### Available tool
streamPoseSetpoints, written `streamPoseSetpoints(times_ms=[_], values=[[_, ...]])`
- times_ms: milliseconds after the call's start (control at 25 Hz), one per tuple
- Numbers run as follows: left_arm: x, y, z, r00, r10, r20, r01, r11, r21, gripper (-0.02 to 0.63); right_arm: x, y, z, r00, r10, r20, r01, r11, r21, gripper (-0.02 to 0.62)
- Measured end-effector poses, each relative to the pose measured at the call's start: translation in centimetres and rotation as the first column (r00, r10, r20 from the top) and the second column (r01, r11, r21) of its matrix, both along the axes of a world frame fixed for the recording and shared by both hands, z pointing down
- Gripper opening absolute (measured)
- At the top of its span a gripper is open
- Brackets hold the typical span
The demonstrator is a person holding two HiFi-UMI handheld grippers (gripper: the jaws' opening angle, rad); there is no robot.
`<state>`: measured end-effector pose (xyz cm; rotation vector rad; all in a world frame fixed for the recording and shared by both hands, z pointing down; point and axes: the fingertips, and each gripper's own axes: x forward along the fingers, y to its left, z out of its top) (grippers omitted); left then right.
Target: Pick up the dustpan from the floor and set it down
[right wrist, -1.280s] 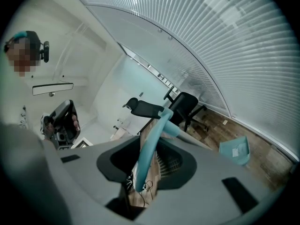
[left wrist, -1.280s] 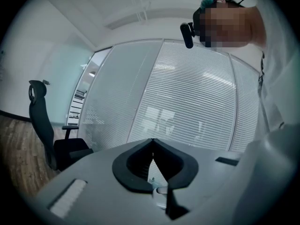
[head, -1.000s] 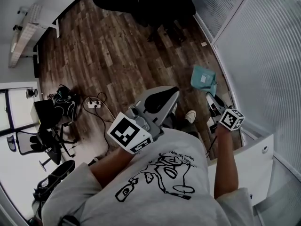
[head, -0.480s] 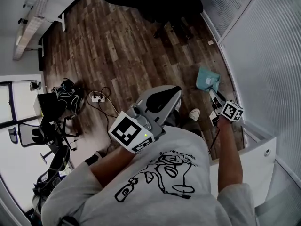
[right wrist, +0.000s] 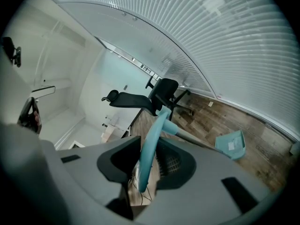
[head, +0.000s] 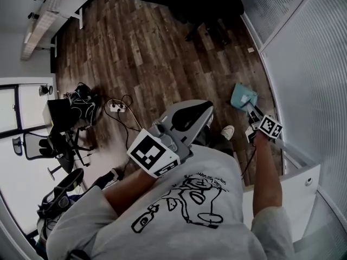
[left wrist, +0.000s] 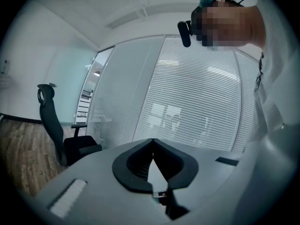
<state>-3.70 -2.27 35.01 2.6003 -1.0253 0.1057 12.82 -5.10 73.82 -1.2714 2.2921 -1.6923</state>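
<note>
While my right gripper point(right wrist: 149, 165) grips the dustpan point(right wrist: 232, 145) by its teal handle point(right wrist: 151, 135), the long shaft slants forward and down to the pan at the floor point(right wrist: 211, 118); my left gripper point(left wrist: 152, 146) is closed, empty.

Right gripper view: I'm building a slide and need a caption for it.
The right gripper clamps the teal dustpan handle; the pan shows against wood floor.

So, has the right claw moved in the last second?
Yes. The right claw has sunk toward the floor, away from the white cabinet.
</note>
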Motion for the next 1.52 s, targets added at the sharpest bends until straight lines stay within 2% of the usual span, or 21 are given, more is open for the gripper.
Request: streamPoseSetpoints(times_ms=[400, 920, 1520], values=[[0.1, 0.4, 0.5, 1.000, 0.011, 0.007, -0.011, 1.000, -0.012, 0.002, -0.1, 0.7, 2.3, 1.000, 0.007, -0.017, -0.008, 0.999, -0.037, 0.086], [1.0, 0.6, 0.9, 0.999, 0.048, 0.013, -0.048, 0.999, -0.021, 0.002, -1.3, 4.2, 4.7, 0.999, -0.041, -0.025, 0.038, 0.993, -0.109, 0.084], [2.3, 0.8, 0.6, 0.996, 0.091, -0.002, -0.091, 0.996, -0.017, 0.002, -2.5, 9.8, 7.0, 0.992, -0.119, -0.044, 0.104, 0.962, -0.250, 0.084]])
